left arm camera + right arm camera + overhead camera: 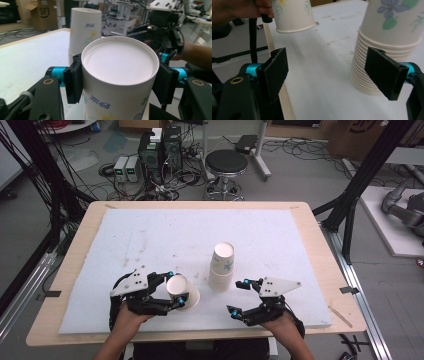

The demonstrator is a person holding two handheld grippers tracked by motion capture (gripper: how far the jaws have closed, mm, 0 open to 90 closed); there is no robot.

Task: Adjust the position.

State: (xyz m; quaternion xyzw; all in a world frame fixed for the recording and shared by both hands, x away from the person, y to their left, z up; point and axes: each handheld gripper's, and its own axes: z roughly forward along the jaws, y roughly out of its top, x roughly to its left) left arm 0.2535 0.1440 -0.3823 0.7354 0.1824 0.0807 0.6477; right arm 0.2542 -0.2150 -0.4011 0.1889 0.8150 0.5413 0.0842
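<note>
One white mat [165, 240] covers the table [80, 250]; on it stands the upside-down cup stack [221, 267]. Beside it, the left gripper [172, 290] clamps a single paper cup [182, 292], while the right gripper [240, 297] gapes empty.

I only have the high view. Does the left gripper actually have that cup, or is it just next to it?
Observer: It has it. In the left gripper view both pads press the sides of the cup, which is upside down with its base toward the camera.
Operator: Right gripper?
Observer: Its jaws stand wide apart with nothing between them; the right gripper sits short of the stack.
Operator: How many cups in the stack?
Observer: Many. The right gripper view shows a tall band of nested rims, too fine to count, under a top cup printed with a blue flower.
</note>
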